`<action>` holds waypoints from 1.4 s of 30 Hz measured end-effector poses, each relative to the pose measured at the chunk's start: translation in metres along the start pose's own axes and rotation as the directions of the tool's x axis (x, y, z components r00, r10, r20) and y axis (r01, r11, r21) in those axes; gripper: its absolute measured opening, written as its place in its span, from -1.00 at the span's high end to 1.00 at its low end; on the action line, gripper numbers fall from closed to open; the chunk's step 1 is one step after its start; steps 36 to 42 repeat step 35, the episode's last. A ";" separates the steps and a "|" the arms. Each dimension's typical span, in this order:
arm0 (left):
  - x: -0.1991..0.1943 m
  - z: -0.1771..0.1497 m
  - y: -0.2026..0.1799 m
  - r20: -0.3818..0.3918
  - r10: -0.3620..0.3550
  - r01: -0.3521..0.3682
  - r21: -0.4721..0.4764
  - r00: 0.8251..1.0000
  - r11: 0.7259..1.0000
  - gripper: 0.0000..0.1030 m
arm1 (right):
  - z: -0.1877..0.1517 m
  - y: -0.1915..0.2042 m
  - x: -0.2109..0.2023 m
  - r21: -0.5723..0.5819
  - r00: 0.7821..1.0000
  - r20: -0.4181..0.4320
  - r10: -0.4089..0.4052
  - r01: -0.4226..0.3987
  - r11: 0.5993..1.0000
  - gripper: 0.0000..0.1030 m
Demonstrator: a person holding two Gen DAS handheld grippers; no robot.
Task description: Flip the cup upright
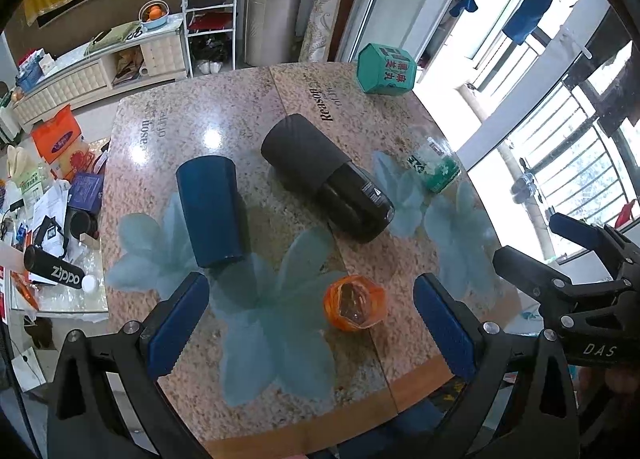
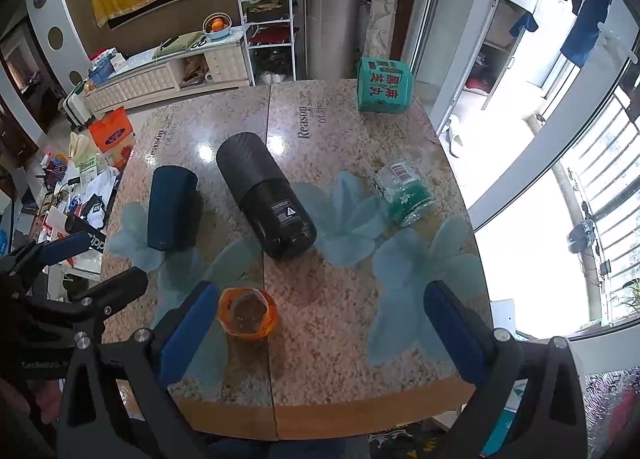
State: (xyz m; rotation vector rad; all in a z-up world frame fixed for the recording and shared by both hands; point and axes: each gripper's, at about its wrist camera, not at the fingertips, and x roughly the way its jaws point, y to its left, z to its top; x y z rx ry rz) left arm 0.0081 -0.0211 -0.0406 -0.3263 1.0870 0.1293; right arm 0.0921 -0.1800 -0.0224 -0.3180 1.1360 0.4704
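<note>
A dark blue cup [image 1: 210, 211] stands mouth-down on the marble-patterned table [image 1: 380, 115]; it also shows in the right wrist view [image 2: 172, 209]. My left gripper [image 1: 308, 323] is open and empty, above the table's near edge, with the cup just beyond its left finger. My right gripper [image 2: 320, 327] is open and empty, further right over the near edge. Each gripper shows at the edge of the other's view: the right one [image 1: 560, 243] and the left one [image 2: 80, 263].
A large black bottle [image 1: 328, 175] lies on its side at mid-table. A clear glass with a green print [image 1: 434, 165] lies at the right. A small orange cup [image 1: 354, 301] stands upright near the front. A green box [image 1: 384, 69] sits at the far edge.
</note>
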 end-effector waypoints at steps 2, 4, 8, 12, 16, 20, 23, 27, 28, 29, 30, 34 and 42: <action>0.000 0.000 0.000 0.000 -0.003 0.003 0.002 1.000 1.000 -0.99 | -0.001 0.000 -0.001 0.004 1.000 -0.003 0.000 0.000 1.000 -1.00; 0.000 0.000 0.000 0.001 -0.002 0.002 0.002 1.000 1.000 -0.99 | -0.001 0.000 -0.002 0.006 1.000 -0.002 0.003 -0.003 1.000 -1.00; 0.000 0.000 0.000 -0.002 0.000 0.000 0.002 1.000 1.000 -0.99 | -0.002 0.002 -0.002 0.005 1.000 -0.003 -0.005 0.005 1.000 -1.00; -0.001 0.000 0.001 -0.002 -0.004 0.004 -0.001 1.000 1.000 -0.99 | -0.003 0.003 -0.002 0.008 1.000 -0.003 -0.002 0.002 1.000 -1.00; 0.000 0.000 0.000 -0.003 -0.003 0.003 -0.001 1.000 1.000 -0.99 | -0.004 0.003 -0.002 0.007 1.000 -0.004 -0.001 0.001 1.000 -1.00; -0.001 0.000 0.001 -0.005 -0.005 0.005 -0.002 1.000 1.000 -0.99 | -0.004 0.004 -0.003 0.006 1.000 -0.003 0.004 -0.004 1.000 -1.00; -0.001 0.000 0.000 -0.004 -0.003 0.003 -0.001 1.000 1.000 -0.99 | -0.004 0.004 -0.003 0.005 1.000 -0.002 0.006 -0.006 1.000 -1.00; -0.001 0.000 0.000 -0.001 -0.003 0.003 0.001 1.000 1.000 -0.99 | -0.004 0.003 -0.004 0.004 1.000 0.001 0.007 -0.007 1.000 -1.00; -0.001 0.000 0.000 -0.002 -0.001 0.001 0.000 1.000 1.000 -0.99 | -0.004 0.003 -0.004 0.003 1.000 0.001 0.008 -0.008 1.000 -1.00; -0.001 0.000 0.000 -0.001 -0.001 0.001 0.000 1.000 1.000 -0.99 | -0.004 0.003 -0.004 0.003 1.000 0.002 0.007 -0.007 1.000 -1.00; -0.002 -0.001 0.000 -0.002 -0.001 0.001 0.001 1.000 1.000 -0.99 | -0.004 0.003 -0.004 0.004 1.000 0.001 0.009 -0.009 1.000 -1.00; -0.002 -0.001 0.001 -0.003 0.000 0.000 0.004 1.000 1.000 -0.99 | -0.004 0.004 -0.004 0.003 1.000 0.000 0.013 -0.013 1.000 -1.00; -0.002 -0.001 0.001 -0.003 0.000 0.000 0.002 1.000 1.000 -0.99 | -0.004 0.005 -0.005 0.002 1.000 0.001 0.014 -0.014 1.000 -1.00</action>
